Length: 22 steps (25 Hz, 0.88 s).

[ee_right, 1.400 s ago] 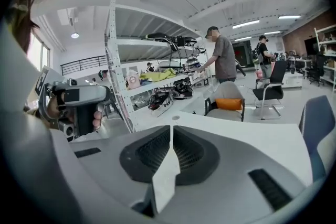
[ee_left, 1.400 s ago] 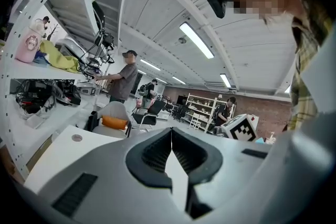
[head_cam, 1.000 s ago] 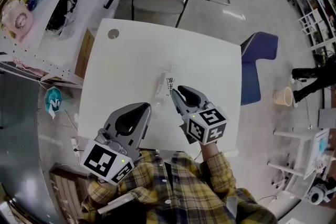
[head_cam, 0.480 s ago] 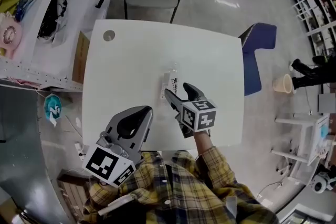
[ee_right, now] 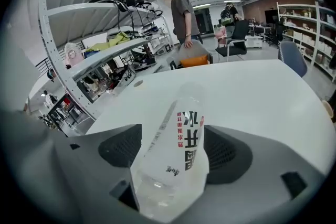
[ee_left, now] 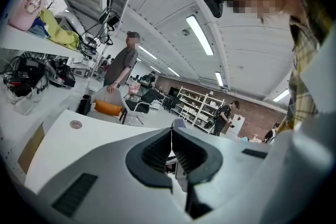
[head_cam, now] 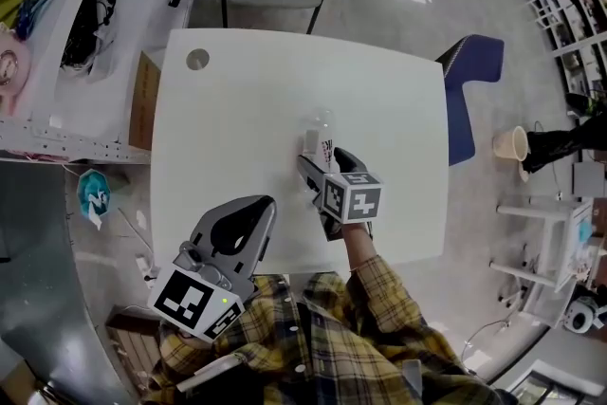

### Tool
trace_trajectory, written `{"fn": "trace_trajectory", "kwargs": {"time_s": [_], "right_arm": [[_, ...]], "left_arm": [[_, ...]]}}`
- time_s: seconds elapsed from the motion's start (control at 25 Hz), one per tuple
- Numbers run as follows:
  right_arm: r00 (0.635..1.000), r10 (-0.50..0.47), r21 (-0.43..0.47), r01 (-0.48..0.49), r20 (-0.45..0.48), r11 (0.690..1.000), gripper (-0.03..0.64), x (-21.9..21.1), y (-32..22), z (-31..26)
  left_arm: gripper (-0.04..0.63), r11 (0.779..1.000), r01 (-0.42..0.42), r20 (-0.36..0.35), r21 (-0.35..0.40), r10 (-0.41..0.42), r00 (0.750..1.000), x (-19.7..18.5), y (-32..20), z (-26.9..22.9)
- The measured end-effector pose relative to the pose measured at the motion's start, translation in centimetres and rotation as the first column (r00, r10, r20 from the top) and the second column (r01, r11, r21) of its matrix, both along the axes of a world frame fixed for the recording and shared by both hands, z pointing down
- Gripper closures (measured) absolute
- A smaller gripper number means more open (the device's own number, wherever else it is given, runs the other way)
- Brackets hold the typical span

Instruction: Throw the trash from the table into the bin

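**Bottle lies lengthwise between our open right fingers**

Our right gripper (head_cam: 327, 164) slants down onto the tabletop (head_cam: 228, 109). Its fingers have just been opening and now stand wide on either side of the clear bottle (head_cam: 318, 136), not pressing it. The bottle lies flat near the tabletop's middle, its long axis running away from us, roughly along the gripper's own line. Our left gripper (head_cam: 258, 209), fingers together and empty, hangs at the near edge, the farther of the two.
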State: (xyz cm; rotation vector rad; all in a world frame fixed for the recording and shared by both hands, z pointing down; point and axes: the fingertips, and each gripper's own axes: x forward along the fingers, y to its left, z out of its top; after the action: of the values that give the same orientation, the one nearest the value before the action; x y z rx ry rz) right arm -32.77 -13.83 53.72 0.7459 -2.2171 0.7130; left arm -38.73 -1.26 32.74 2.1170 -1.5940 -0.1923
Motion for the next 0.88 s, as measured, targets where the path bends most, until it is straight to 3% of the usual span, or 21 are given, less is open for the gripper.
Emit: {"fn": "trace_trajectory", "kwargs": {"time_s": [0.24, 0.68, 0.88], "right_arm": [[0.999, 0.03, -0.017, -0.03, -0.032, 0.999, 0.272, -0.6, -0.5, 2.2], [0.998, -0.008, -0.004, 0.008, -0.07, 1.0, 0.281, -1.3, 0.1, 2.6], [0.999, -0.016, 0.009, 0.016, -0.029, 1.0, 0.288, -1.8, 0.6, 1.4]], "left_arm": [[0.584, 1.0, 0.015, -0.011, -0.015, -0.015, 1.0, -1.6, 0.5, 0.9], [0.584, 0.999, 0.03, -0.024, -0.013, -0.03, 0.999, -3.0, 1.1, 1.3], [0.584, 0.999, 0.036, -0.018, 0.001, -0.036, 0.999, -3.4, 1.3, 0.9]]}}
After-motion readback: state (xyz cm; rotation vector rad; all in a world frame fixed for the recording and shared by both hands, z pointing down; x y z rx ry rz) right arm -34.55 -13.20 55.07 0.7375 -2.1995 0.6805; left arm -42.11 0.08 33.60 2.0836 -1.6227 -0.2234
